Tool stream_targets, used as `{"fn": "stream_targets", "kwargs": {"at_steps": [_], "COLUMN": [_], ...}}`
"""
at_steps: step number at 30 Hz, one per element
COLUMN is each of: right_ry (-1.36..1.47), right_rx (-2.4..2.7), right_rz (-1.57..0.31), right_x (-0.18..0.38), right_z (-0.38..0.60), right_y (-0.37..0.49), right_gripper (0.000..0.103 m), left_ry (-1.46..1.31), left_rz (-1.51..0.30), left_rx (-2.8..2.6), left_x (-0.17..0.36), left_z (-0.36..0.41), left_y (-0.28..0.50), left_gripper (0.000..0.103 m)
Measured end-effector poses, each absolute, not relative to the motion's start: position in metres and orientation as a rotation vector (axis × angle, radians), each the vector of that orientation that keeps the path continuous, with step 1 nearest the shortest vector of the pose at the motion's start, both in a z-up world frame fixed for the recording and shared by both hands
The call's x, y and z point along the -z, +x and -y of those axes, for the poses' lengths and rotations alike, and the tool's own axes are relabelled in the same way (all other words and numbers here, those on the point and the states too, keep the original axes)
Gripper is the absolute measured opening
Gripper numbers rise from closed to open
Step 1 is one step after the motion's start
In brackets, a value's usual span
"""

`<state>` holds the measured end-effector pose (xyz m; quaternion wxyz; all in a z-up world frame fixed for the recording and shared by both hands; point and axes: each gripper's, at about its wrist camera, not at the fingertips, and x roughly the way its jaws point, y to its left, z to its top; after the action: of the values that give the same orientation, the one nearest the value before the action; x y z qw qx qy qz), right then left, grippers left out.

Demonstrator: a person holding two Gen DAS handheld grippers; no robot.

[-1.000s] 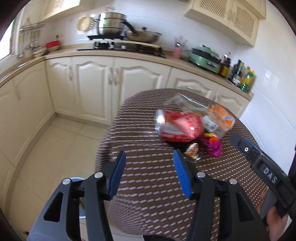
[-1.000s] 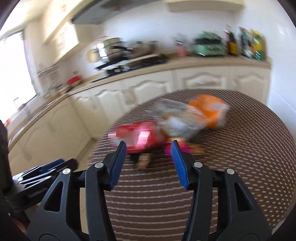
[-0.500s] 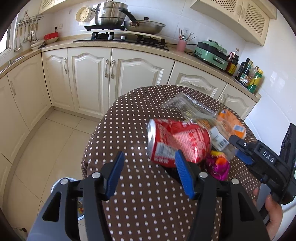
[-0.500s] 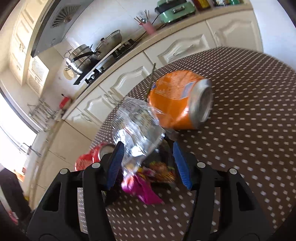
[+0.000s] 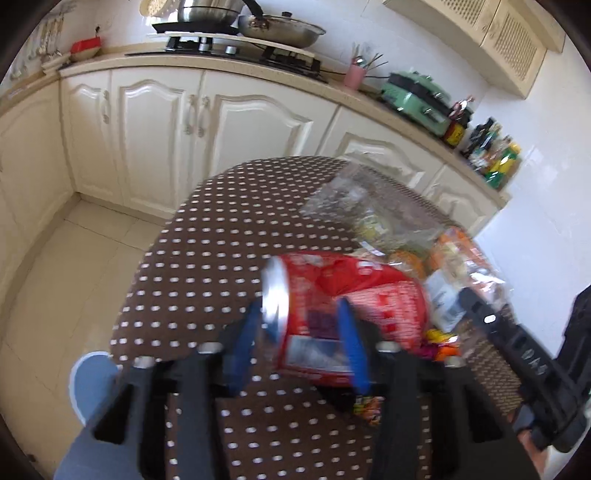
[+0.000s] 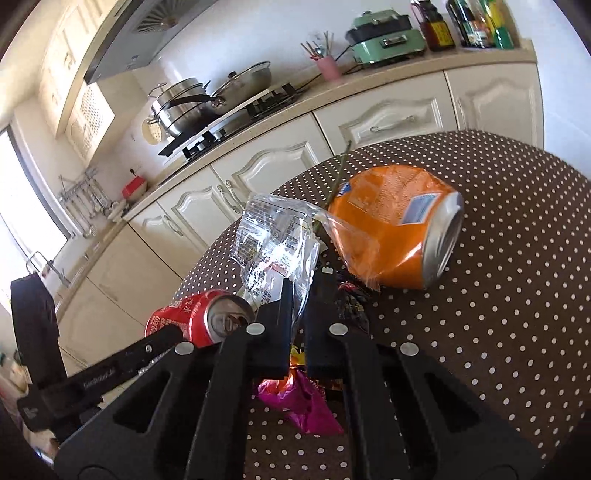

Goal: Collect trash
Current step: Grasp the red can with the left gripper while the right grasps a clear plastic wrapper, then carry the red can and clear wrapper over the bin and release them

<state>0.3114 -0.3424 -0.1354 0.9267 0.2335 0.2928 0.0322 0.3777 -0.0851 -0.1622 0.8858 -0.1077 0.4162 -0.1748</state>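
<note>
A crushed red soda can (image 5: 343,314) lies on its side on the brown dotted table (image 5: 207,254). My left gripper (image 5: 299,343) has its jaws around the can's top end, closing on it. The can also shows in the right wrist view (image 6: 195,317). My right gripper (image 6: 304,295) is shut on a clear plastic wrapper (image 6: 273,240). A crushed orange can (image 6: 395,225) lies just right of the wrapper. A magenta wrapper (image 6: 303,402) and a dark candy wrapper (image 6: 351,299) lie under my right fingers.
White kitchen cabinets (image 5: 159,122) and a counter with a stove and pans (image 5: 236,33) stand behind the table. A green appliance (image 6: 384,35) and bottles (image 5: 495,158) sit on the counter. A blue-rimmed bin (image 5: 92,384) stands on the floor at the table's left edge.
My left gripper has moved forward and narrowed around the red can. My right gripper has closed on the clear plastic wrapper.
</note>
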Motion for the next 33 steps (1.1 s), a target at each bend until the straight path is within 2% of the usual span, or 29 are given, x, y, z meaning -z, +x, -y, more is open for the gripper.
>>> {"fn": "stream_targets", "kwargs": {"at_steps": [3, 7, 20, 33], "right_ry": [0.450, 0.396, 0.309, 0.222], "right_rx": [-0.057, -0.037, -0.088, -0.279], "right_rz": [-0.585, -0.522, -0.377, -0.409], "right_x": [0.131, 0.118, 0.068, 0.060], "right_z": [0.339, 0.331, 0.280, 0.173], "right_y": [0.311, 0.301, 0.267, 0.257], "right_gripper": [0.004, 0.003, 0.003, 0.003], "left_ry": [-0.223, -0.225, -0.327, -0.418], "left_rz": [-0.819, -0.777, -0.636, -0.616], "left_rx": [0.376, 0.380, 0.362, 0.234], "left_x": [0.157, 0.150, 0.119, 0.131], "left_z": [0.087, 0.085, 0.030, -0.073], "left_y": [0.373, 0.364, 0.316, 0.272], "left_gripper": [0.027, 0.023, 0.019, 0.016]}}
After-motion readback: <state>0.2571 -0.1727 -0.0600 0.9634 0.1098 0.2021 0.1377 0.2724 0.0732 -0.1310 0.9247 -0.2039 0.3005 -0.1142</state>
